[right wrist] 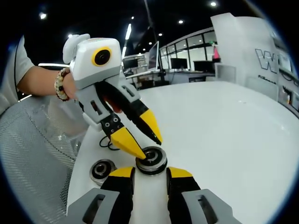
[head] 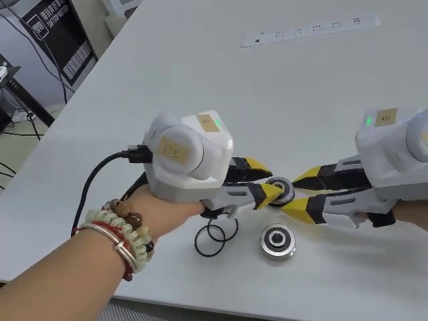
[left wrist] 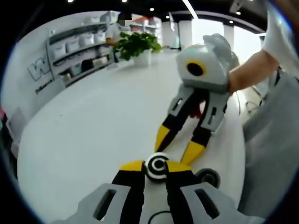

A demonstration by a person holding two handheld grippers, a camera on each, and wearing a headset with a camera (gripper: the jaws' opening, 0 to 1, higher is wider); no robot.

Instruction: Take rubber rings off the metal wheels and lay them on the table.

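A metal wheel (head: 280, 190) with a dark rubber ring sits between the yellow tips of my left gripper (head: 269, 182), which is shut on it just above the white table (head: 200, 80). The left gripper view has the same wheel (left wrist: 157, 167) pinched between the jaws of the left gripper (left wrist: 156, 168). From the right, my right gripper (head: 293, 192) faces it, open, its tips on either side of the wheel's far edge. In the right gripper view the wheel (right wrist: 152, 160) lies just ahead of the right gripper (right wrist: 151, 173). A second wheel (head: 277, 241) rests on the table. Loose black rings (head: 214, 237) lie beside it.
A white power strip (head: 311, 30) lies at the far side of the table. A black cable (head: 100, 170) trails from the left gripper towards the table's left edge. Beyond that edge stand dark equipment and cables on the floor (head: 40, 40).
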